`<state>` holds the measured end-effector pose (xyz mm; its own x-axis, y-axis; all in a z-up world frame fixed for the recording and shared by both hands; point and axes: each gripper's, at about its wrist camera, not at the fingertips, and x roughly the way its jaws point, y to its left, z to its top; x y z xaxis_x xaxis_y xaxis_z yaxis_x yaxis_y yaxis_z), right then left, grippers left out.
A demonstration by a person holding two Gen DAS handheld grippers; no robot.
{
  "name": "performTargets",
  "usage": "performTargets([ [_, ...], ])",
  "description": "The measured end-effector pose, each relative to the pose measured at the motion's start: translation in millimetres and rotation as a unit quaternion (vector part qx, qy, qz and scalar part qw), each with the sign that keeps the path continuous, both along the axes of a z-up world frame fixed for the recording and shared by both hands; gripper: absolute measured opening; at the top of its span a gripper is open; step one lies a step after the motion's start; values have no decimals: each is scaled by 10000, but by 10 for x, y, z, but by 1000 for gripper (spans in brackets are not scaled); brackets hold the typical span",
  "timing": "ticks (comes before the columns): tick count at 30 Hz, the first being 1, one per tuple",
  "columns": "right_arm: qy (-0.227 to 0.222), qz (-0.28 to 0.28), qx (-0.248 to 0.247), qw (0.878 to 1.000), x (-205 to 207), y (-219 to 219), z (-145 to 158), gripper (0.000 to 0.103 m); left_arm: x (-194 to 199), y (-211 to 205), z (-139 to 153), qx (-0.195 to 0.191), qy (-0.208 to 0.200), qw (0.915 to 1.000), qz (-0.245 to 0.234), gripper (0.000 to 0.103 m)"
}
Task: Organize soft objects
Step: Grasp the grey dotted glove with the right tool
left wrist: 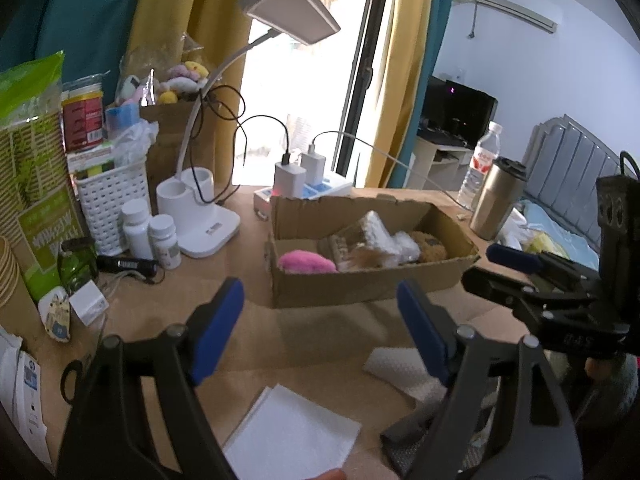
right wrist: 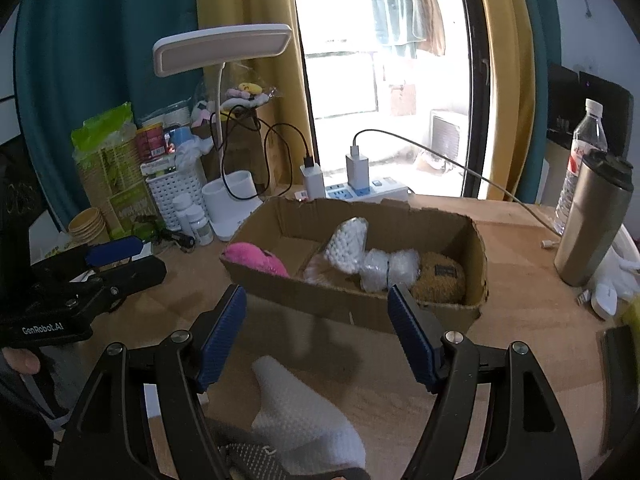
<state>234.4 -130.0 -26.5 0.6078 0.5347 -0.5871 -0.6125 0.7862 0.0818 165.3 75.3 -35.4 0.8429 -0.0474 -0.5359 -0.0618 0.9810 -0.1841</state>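
Several soft things sit in the open cardboard box (right wrist: 360, 308) on the wooden desk (right wrist: 520, 320): a bright pink plush (right wrist: 256, 260) in its left compartment, and in the right one a white knobbly foam piece (right wrist: 347, 246) leaning upright, two small bubble-wrapped bundles (right wrist: 390, 268) and a brown fuzzy pad (right wrist: 440, 278) with a dark label. On the desk in front of the box lie a white bubble-wrap sheet (right wrist: 308, 412), a flat white foam sheet (left wrist: 292, 436) and the edge of a grey knitted item (right wrist: 248, 460).

The left gripper (left wrist: 320, 328) hangs above the bare desk before the box, its blue pads spread wide with nothing between them. The right gripper (right wrist: 316, 332) is likewise spread wide and empty, above the bubble-wrap sheet without touching it. The two grippers are side by side, each showing at the edge of the other's view.
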Motion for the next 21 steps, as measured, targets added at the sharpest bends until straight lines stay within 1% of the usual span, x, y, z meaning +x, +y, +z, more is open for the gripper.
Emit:
performTargets([
  [6, 122, 35, -63, 9999, -130, -46, -91, 76, -89, -18, -67, -69, 60, 10000, -10, 81],
  [13, 299, 194, -272, 9990, -350, -34, -264, 76, -210, -18, -162, -159, 98, 9998, 17, 81],
  [21, 431, 275, -382, 9980, -521, -26, -373, 75, -350, -31, -272, -218, 182, 9996, -15, 81],
])
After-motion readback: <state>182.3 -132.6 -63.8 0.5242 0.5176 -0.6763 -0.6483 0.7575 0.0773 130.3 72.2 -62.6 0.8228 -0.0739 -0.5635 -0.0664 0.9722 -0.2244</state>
